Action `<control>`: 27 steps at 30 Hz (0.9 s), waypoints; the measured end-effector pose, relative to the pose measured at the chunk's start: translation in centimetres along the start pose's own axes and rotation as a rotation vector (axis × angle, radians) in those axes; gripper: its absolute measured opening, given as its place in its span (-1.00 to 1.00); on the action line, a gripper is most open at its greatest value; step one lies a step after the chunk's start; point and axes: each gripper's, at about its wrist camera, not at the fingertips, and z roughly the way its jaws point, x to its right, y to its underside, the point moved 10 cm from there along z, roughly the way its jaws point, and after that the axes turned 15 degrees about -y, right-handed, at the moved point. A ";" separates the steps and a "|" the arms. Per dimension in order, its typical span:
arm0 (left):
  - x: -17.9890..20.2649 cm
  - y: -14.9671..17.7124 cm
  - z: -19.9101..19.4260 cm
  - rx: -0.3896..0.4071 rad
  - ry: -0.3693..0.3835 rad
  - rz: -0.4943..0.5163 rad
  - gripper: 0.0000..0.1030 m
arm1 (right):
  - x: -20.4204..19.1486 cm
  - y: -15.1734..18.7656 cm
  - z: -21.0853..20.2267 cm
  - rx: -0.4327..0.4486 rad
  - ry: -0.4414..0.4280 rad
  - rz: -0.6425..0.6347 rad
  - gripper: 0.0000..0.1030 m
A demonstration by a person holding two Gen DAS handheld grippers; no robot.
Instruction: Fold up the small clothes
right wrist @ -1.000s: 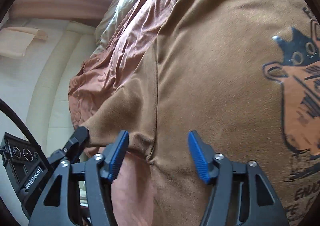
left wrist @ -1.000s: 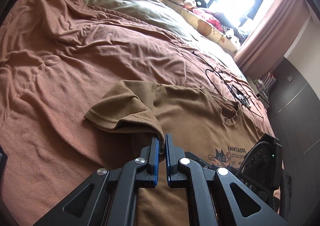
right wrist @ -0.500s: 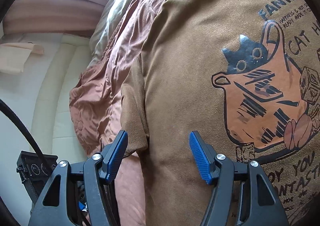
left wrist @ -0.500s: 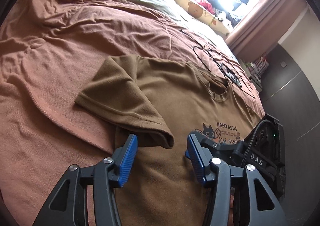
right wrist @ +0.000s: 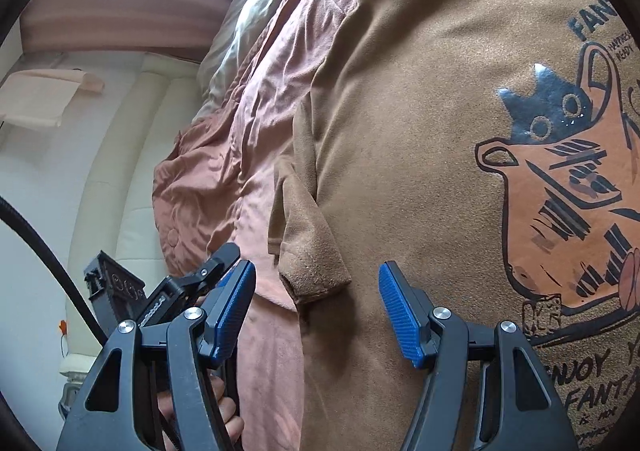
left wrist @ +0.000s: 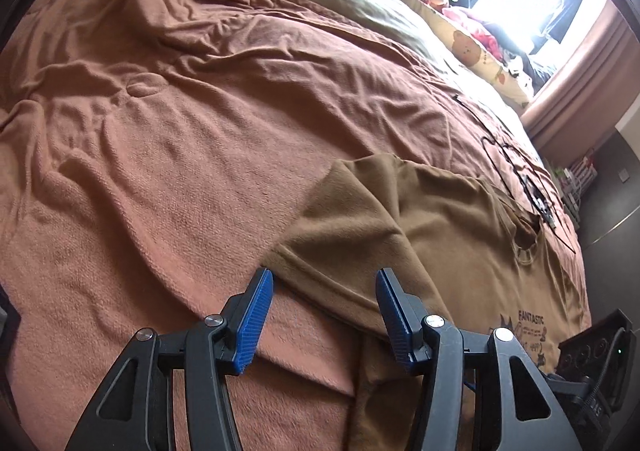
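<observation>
Risk first: the sleeve I folded inward lies loosely on the brown T-shirt, spread print-up on the bed, and could flop back or catch a blue pad. Left tool and right tool are both wide, gripping nothing. A second ago the left clamped that sleeve; it has since let go and backed away.

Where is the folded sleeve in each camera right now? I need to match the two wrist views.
Left wrist: the sleeve lies at lower centre, just beyond the open left tongs, its hem toward the blanket.
Right wrist: the sleeve runs down the centre-left, its cuff ending between the open right tongs.
Shared landmark: the cat print on the shirt.
</observation>
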 end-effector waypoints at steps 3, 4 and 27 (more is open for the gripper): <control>-0.6 -0.6 1.8 0.001 -0.041 -0.001 0.08 | 0.1 0.0 1.0 -0.017 -0.004 -0.011 0.21; -0.8 -0.7 2.3 -0.003 -0.051 0.000 0.08 | 0.0 -0.1 1.4 -0.022 -0.007 -0.016 0.21; 6.2 -1.9 -3.4 0.061 0.099 0.078 -0.93 | 0.6 1.7 -1.3 -0.020 0.016 0.040 -0.87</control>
